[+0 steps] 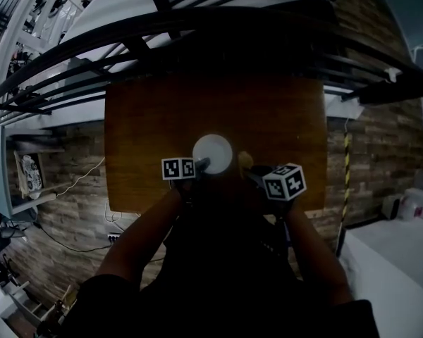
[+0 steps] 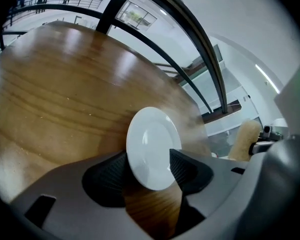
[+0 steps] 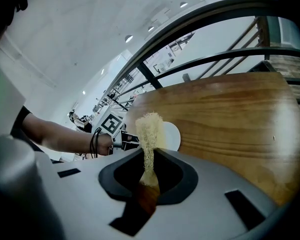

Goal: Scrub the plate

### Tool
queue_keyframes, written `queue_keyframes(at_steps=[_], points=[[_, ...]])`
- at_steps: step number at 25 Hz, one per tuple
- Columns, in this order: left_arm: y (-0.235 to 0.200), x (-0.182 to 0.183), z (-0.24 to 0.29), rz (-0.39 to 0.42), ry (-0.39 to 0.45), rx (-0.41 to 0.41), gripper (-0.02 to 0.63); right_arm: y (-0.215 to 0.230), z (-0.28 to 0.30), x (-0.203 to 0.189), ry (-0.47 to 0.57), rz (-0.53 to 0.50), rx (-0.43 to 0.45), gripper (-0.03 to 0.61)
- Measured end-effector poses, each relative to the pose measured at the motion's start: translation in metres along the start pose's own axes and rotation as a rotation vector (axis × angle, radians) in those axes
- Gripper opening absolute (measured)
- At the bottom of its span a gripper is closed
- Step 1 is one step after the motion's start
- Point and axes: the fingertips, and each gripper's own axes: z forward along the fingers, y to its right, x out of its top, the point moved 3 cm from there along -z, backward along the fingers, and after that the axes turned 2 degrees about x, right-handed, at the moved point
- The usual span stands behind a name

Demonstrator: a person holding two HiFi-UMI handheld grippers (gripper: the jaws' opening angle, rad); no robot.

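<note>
right gripper (image 3: 150, 156): jaws clamped on loofah scrubber (image 3: 149, 129), frame centre. left gripper (image 2: 149, 158): jaws apart, white plate (image 2: 152, 139) between them, unpinched, lower centre, lying on wooden table (image 2: 55, 99).

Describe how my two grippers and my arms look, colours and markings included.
Both the left gripper and the right gripper have smooth grey bodies with black, ribbed jaw pads. Each carries a white cube printed with black square markers. The person wears dark short sleeves and thin black bands round the left wrist.
</note>
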Motion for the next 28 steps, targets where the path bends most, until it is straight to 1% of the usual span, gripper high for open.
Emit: queue_keyframes(at_steps=[2,5,7,9,12,15,17,19,21,22,23,24,27,28], points=[[-0.001,-0.001,-0.002,0.037,-0.002,0.058,0.291,-0.002,-0.001,-0.003,-0.003,-0.003,0.001,0.055],[-0.007,-0.002,-0.008,0.132,-0.003,0.170,0.358,-0.009,0.000,-0.006,-0.004,-0.010,-0.001,0.055],[-0.008,-0.003,-0.015,0.156,0.013,0.185,0.362,-0.017,0.001,-0.005,0.002,-0.017,-0.001,0.055],[-0.006,-0.004,-0.026,0.147,0.034,0.158,0.362,-0.028,0.003,-0.006,0.005,-0.027,-0.002,0.055],[-0.002,-0.008,-0.051,0.154,0.086,0.069,0.362,-0.045,0.009,-0.010,0.008,-0.039,-0.013,0.055],[0.000,-0.009,-0.091,0.196,0.160,-0.022,0.360,-0.066,0.015,-0.011,0.031,-0.042,-0.028,0.055],[-0.003,-0.009,-0.120,0.195,0.200,-0.070,0.359,-0.082,0.020,-0.012,0.046,-0.050,-0.040,0.055],[-0.010,-0.012,-0.149,0.184,0.236,-0.098,0.357,-0.099,0.026,-0.017,0.057,-0.055,-0.054,0.055],[-0.014,-0.021,-0.180,0.196,0.261,-0.126,0.352,-0.121,0.031,-0.024,0.073,-0.060,-0.066,0.055],[-0.012,-0.027,-0.194,0.216,0.266,-0.146,0.339,-0.133,0.033,-0.029,0.084,-0.065,-0.068,0.055],[-0.008,-0.035,-0.208,0.245,0.265,-0.169,0.295,-0.144,0.034,-0.034,0.095,-0.073,-0.066,0.055],[-0.003,-0.043,-0.220,0.282,0.264,-0.190,0.224,-0.154,0.034,-0.039,0.106,-0.082,-0.062,0.055],[0.013,-0.064,-0.254,0.432,0.274,-0.218,0.069,-0.176,0.036,-0.053,0.142,-0.098,-0.059,0.055],[0.017,-0.071,-0.264,0.468,0.283,-0.224,0.014,-0.181,0.036,-0.057,0.156,-0.102,-0.063,0.055]])
